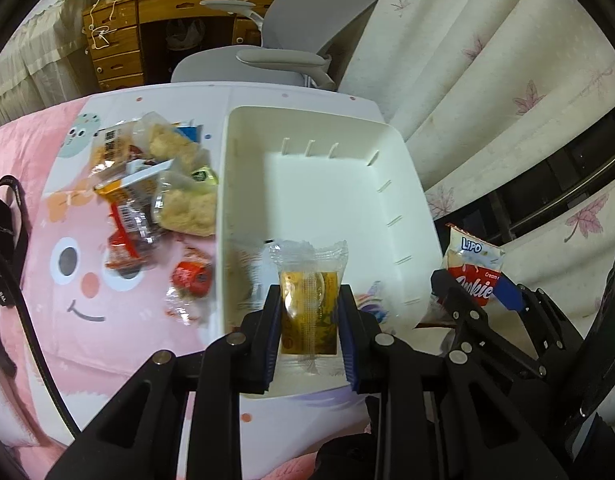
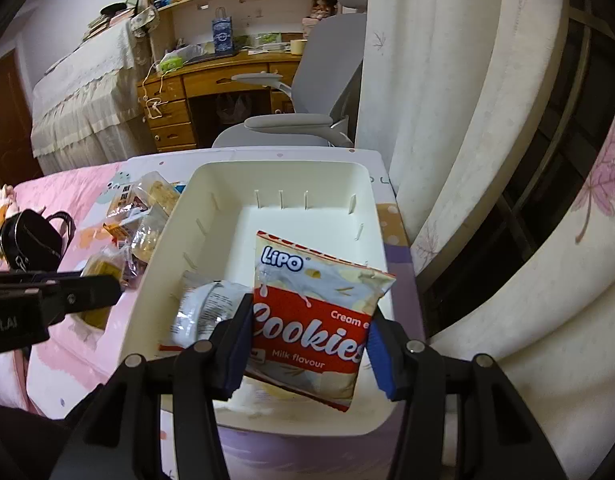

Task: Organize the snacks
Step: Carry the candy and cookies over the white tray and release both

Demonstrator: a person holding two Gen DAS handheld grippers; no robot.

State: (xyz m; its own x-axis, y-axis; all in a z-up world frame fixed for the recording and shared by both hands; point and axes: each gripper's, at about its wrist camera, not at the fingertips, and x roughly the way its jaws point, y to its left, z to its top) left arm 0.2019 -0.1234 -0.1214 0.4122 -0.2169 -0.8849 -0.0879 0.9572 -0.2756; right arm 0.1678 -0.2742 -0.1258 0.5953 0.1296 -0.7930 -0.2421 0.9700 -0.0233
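Note:
A white plastic bin stands on the pink cartoon-print cover. My left gripper is shut on a small clear-wrapped yellow snack, above the bin's near left corner. My right gripper is shut on a red and white Lipo cookies pack, held upright over the bin. A silvery packet lies on the bin floor near its front wall. The left wrist view shows the cookies pack at the bin's right rim. A pile of several loose snacks lies left of the bin.
A red round wrapped sweet lies alone near the bin's left wall. A black bag sits on the cover at far left. A grey office chair and wooden desk stand behind. A pale leaf-print curtain hangs close on the right.

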